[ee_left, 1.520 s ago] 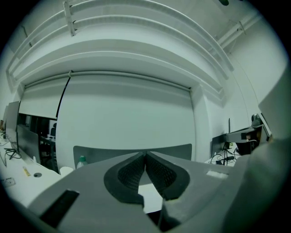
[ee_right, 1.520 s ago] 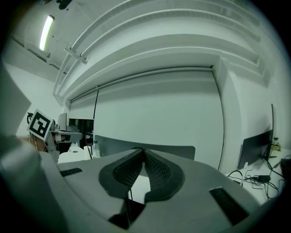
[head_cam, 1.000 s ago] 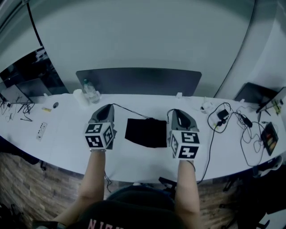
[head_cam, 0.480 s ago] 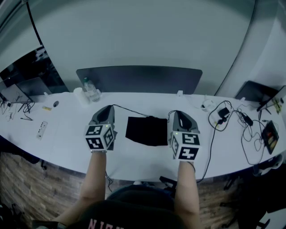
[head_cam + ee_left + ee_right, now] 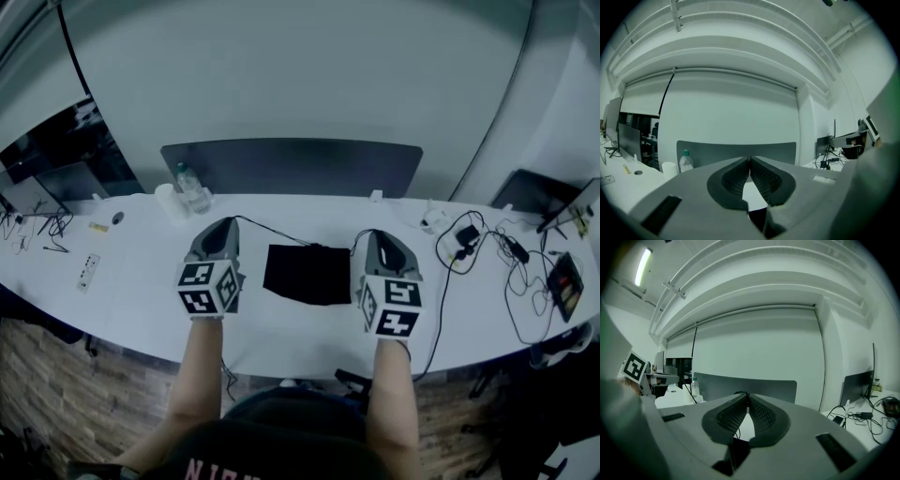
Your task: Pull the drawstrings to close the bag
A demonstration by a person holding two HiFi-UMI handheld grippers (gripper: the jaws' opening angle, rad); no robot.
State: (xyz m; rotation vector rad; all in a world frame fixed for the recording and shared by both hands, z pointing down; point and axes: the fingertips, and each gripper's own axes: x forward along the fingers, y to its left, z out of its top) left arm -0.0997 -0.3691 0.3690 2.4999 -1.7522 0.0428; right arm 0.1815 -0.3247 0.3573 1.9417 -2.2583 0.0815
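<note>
While the bag (image 5: 307,274) lies between them, the left gripper (image 5: 225,222) pinches one drawstring (image 5: 272,231), the right gripper (image 5: 373,233) the other.

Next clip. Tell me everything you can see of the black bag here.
The bag is black, looks like soft cloth and is roughly square. It lies flat on the white table between the two grippers. Its far edge looks slightly gathered. A thin black drawstring runs from that edge to the tip of the left gripper. A shorter one loops to the right gripper. Both grippers' jaws are together at the cord ends.
</note>
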